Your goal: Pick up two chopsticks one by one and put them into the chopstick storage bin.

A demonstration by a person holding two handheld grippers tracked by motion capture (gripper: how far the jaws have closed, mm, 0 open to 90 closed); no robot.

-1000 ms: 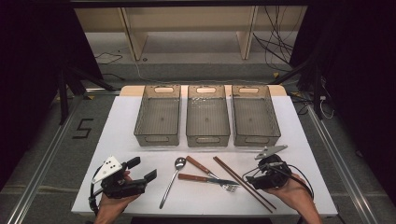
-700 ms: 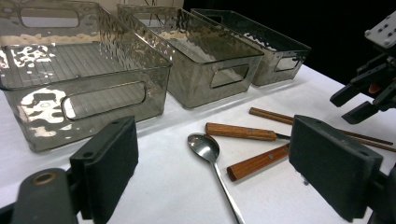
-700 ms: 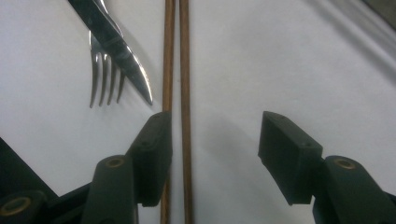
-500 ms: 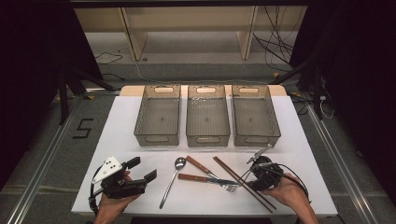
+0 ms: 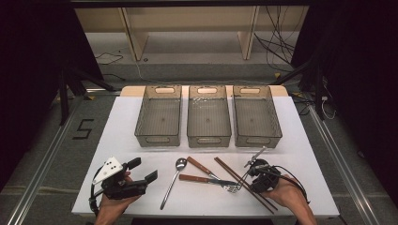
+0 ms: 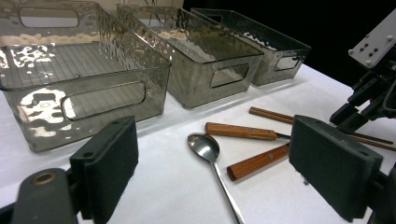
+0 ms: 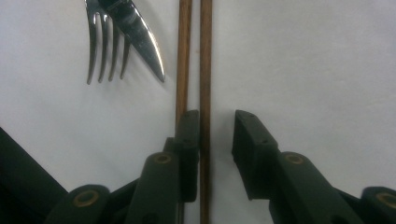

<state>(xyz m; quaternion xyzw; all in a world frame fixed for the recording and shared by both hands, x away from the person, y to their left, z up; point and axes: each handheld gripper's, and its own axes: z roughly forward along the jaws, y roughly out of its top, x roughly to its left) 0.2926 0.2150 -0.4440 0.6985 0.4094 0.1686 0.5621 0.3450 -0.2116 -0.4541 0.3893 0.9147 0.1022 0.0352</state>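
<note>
Wooden chopsticks (image 7: 204, 56), a pair lying side by side on the white table (image 5: 309, 154), are what the right gripper (image 7: 215, 135) is going for. Seen in the right gripper view, its jaws have just been closing: one stick sits between them against the left pad, w/ a gap to the right pad, and the other stick runs under the left jaw, so nothing is clamped yet. Gripper points down at the sticks' near end, prob. to pinch both at once. Fork (image 7: 106, 44) and knife (image 7: 140, 42) tips lie just beside the sticks. Left gripper (image 5: 141, 171) rests at the table's near left, jaws wide, holding nothing, likely waiting its turn. Spoon (image 6: 205, 147) lies ahead of it. Three clear smoky bins (image 5: 209, 117) stand in a row at the far side, empty, prob. one per cutlery type. No brands or labels readable; a "5" (image 5: 83, 129) is marked on the floor left of the table.
</note>
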